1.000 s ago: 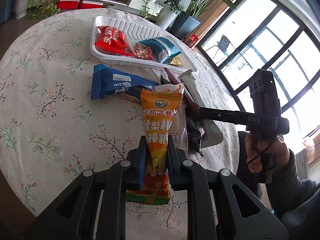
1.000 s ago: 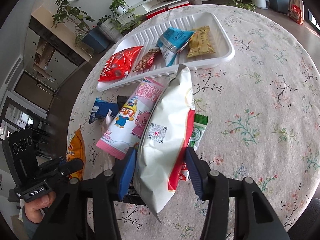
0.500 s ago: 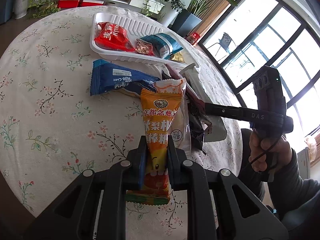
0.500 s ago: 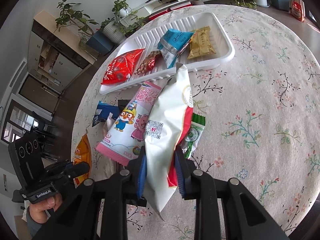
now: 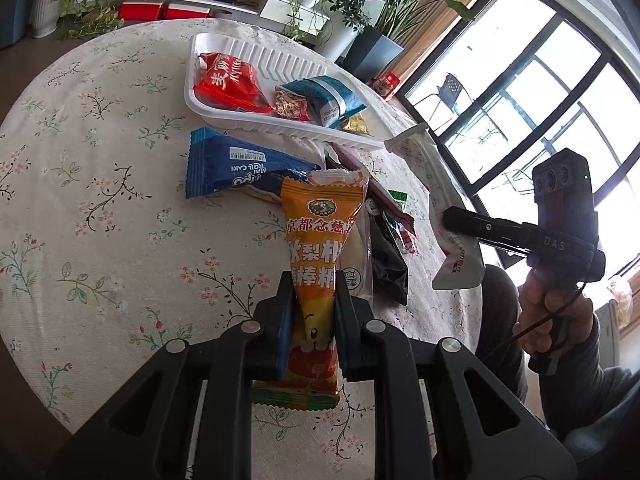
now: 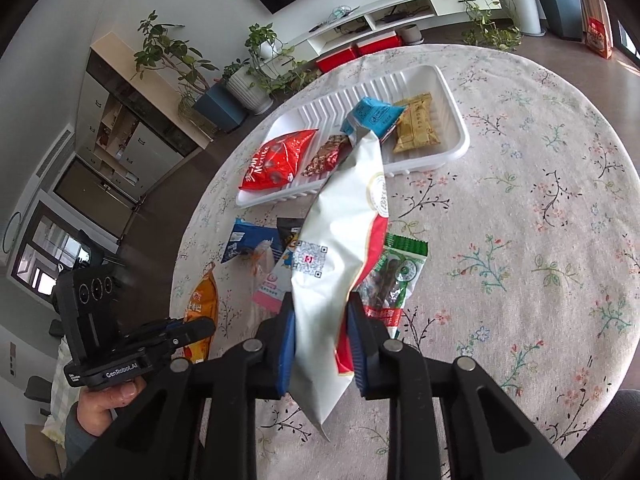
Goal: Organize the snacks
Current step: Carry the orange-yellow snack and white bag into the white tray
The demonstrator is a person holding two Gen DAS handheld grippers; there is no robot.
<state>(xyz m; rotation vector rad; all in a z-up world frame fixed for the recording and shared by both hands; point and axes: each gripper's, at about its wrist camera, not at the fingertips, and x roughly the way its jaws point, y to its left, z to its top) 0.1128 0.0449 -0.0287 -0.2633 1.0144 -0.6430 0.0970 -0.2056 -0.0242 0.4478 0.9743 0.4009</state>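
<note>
Two claws are each clenched on one crinkly plastic snack packet: the left claw point(image 5: 310, 312) pinches a long orange wrapper point(image 5: 318, 248), the right claw point(image 6: 320, 340) a long white-and-red pouch point(image 6: 340, 240) raised off the round floral-cloth table point(image 6: 520, 240). Ahead of both lies one ribbed white plastic tray point(image 6: 452, 120) holding four packets: red, brown, teal, tan. Several loose wrappers lie on the cloth between tray and claws.
</note>
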